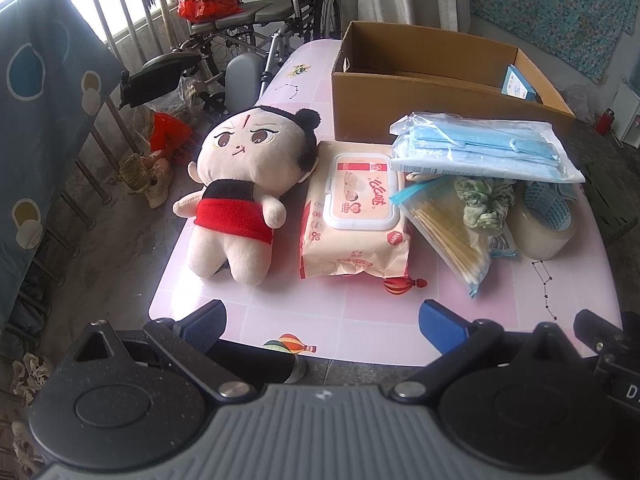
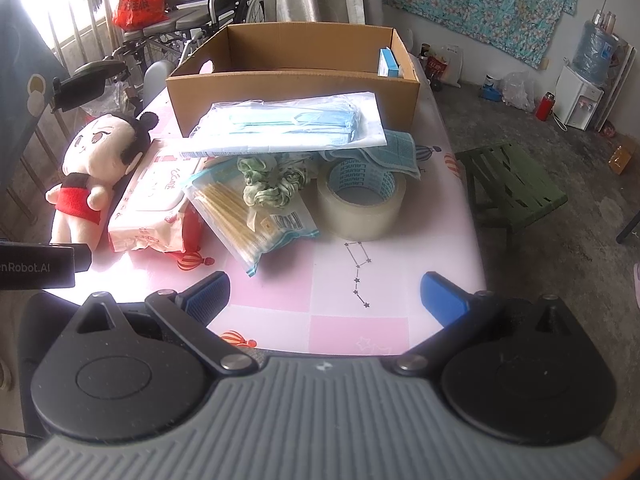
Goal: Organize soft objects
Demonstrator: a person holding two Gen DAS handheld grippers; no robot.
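A small pink table [image 1: 360,320] holds a row of soft and packaged items, with an open cardboard box [image 1: 400,92] standing at its far side. Both hand-held grippers hover over the near edge, angled downward, and neither holds anything: the left gripper [image 1: 322,322] has its 2 blue-padded fingers spread wide apart, and the right gripper [image 2: 324,300] is spread just as wide. The plush doll [image 1: 236,196] lies on its back at the table's left end, head toward the box and feet toward the grippers, so its long axis runs roughly along the left gripper's line of reach. It sits ahead and slightly left of the left gripper, and touches the pack of wet wipes [image 1: 356,220] beside it. From the right wrist view the doll [image 2: 94,164] is far off to the left (the left gripper is clearly the nearer tool). The box looks nearly empty apart from 1 small blue carton [image 2: 390,62], though its floor is mostly hidden.
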